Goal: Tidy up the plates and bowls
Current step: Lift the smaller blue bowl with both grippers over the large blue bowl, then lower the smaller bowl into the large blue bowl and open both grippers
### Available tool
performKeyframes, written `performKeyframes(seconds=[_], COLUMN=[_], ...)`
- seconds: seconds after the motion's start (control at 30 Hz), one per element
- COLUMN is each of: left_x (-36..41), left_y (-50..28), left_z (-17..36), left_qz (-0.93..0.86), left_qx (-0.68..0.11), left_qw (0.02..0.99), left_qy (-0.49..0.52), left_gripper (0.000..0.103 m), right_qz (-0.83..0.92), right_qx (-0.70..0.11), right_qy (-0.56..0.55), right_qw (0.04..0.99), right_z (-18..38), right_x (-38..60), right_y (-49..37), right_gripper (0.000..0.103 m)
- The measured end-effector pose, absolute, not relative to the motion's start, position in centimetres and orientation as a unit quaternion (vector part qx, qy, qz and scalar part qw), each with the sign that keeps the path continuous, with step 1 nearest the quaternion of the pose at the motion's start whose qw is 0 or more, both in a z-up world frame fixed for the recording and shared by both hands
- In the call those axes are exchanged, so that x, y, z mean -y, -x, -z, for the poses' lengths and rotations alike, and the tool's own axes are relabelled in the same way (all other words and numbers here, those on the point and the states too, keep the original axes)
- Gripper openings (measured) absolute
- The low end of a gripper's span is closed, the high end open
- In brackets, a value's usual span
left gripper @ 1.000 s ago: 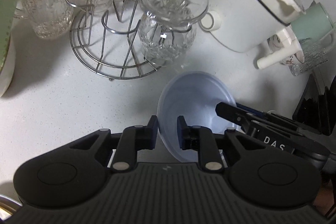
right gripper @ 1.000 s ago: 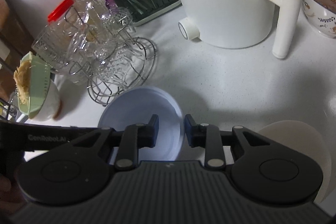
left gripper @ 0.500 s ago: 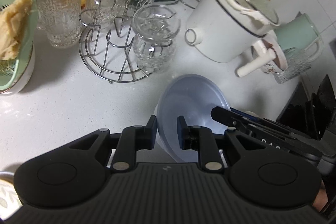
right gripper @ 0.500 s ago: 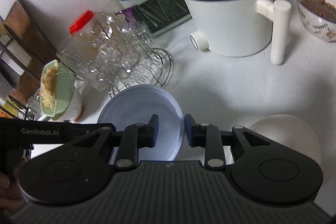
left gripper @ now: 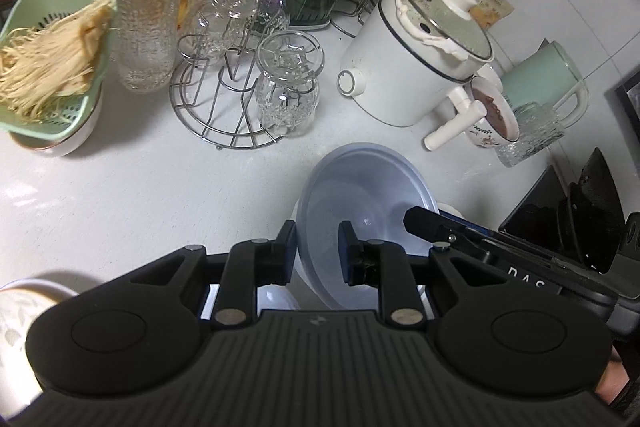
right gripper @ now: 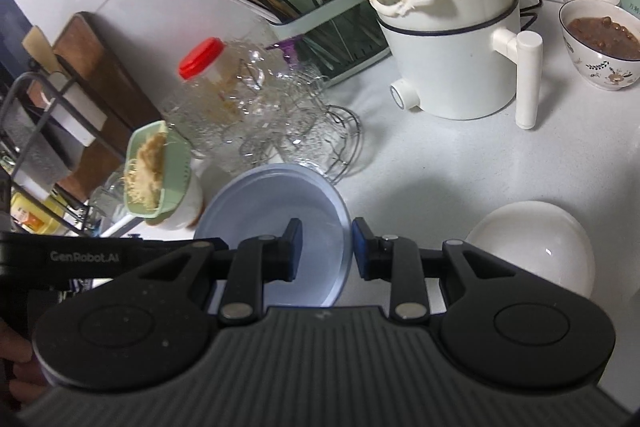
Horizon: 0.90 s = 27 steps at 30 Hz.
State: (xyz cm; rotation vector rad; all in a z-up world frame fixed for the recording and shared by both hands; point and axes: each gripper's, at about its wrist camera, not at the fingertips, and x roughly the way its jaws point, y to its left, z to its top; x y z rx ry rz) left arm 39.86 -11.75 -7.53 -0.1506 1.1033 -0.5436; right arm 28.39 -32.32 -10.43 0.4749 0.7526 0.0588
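Both grippers – left gripper [left gripper: 317, 251], right gripper [right gripper: 323, 253] – pinch the blue bowl's [left gripper: 360, 187] rim, wire glass rack [left gripper: 224, 107] just beyond.

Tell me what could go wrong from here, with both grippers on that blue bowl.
1. Both the left gripper and the right gripper pinch only the thin rim of the blue bowl; if they move unevenly it could twist or slip out.
2. The glass on the wire rack stands close ahead; a forward swing may knock it.
3. The white bowl sits beside the right gripper, easy to bump.
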Motion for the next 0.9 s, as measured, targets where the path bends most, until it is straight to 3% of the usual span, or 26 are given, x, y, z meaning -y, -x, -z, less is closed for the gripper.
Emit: performKeyframes(seconds=[0.43,0.9], left_x=[7.3,3.3], left_y=[-36.0,-34.0], left_z=[6.8,8.3], left_qz=[0.235,0.173], left_qx=[-0.517,-0.529], left_qw=[0.814,0.818], left_qy=[0.118,0.147], left_gripper=[0.024,0.024], right_qz=[-0.042,-0.071], right_qx=[-0.371,-0.428], right_qy=[-0.221,-0.185], right_qw=[0.901,0.882], right_z=[9.5,10.5], right_x=[29.4,25.2], right_y=[-25.6,-26.4], right_gripper=[0.03,0.031])
